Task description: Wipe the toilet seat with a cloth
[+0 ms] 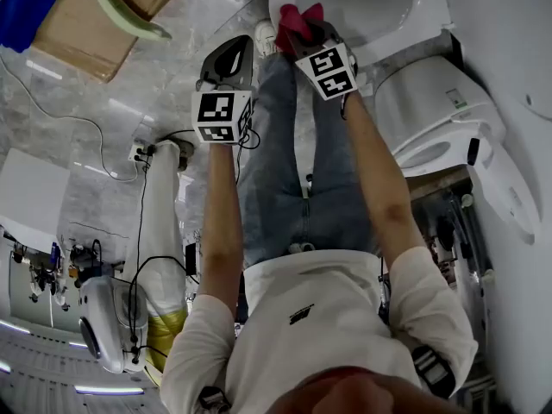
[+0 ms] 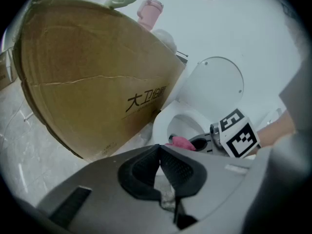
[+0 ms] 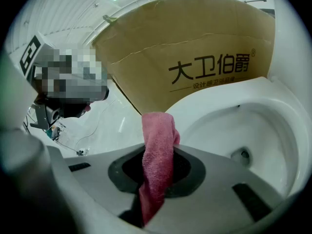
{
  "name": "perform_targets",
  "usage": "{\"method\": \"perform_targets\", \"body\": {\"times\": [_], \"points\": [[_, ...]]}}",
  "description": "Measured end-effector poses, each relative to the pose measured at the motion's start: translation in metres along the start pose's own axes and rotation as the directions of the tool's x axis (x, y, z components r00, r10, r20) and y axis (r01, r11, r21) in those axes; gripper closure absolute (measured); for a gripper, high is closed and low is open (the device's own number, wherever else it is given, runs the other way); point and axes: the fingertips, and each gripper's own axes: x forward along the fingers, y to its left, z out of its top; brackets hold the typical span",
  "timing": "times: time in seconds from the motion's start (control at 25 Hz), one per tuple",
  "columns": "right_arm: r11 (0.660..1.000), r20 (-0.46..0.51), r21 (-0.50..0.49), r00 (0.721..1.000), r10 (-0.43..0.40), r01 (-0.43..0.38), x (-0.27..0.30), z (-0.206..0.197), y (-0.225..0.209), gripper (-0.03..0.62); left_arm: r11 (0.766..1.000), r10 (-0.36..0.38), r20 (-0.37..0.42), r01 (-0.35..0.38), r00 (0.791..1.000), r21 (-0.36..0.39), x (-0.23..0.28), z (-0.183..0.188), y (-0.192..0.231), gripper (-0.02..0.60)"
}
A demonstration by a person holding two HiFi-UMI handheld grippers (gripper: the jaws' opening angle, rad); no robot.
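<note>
- The right gripper (image 1: 302,31) has its fingers shut tight on a pink cloth (image 3: 158,147).
- The cloth sticks up out of the fingers, and some of it hangs down behind them.
- The top of the cloth is at the near edge of the toilet seat (image 3: 222,97), on the side next to the big brown box (image 2: 87,82).
- It looks like the cloth is touching the seat there, but I can't be sure from these views.
- The left gripper (image 2: 160,165) has its fingers pressed together with nothing in them.
- It is held off to the side, over the floor (image 1: 129,84), away from the toilet.
- The bowl (image 3: 253,130) is open, with the seat all around it.
- I think the wiping is only at its start, or in the middle of a pass along this near edge.
- The seat looks white and plain all over, so no wiped part stands out from the rest.
- What is left, I think: run the cloth around the whole ring, along the far side and the back too.
</note>
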Motion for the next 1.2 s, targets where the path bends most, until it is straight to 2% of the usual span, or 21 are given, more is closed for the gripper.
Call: {"method": "perform_targets", "body": {"times": [0.48, 0.92, 1.2], "points": [[1.0, 0.041, 0.025, 0.999, -0.009, 0.008, 0.014, 0.047, -0.033, 0.545, 0.999, -0.004, -0.011, 0.005, 1.0, 0.052, 0.013, 0.033, 0.011, 0.571], [0.997, 0.111, 0.043, 0.992, 0.051, -0.056, 0.019, 0.087, -0.06, 0.546, 0.995, 0.077, 0.017, -0.078, 0.997, 0.068, 0.035, 0.069, 0.011, 0.571], [0.998, 0.151, 0.036, 0.988, 0.044, -0.05, 0.018, 0.111, -0.101, 0.546, 0.992, 0.099, 0.034, -0.101, 0.994, 0.073, 0.059, 0.094, 0.002, 0.571]]}}
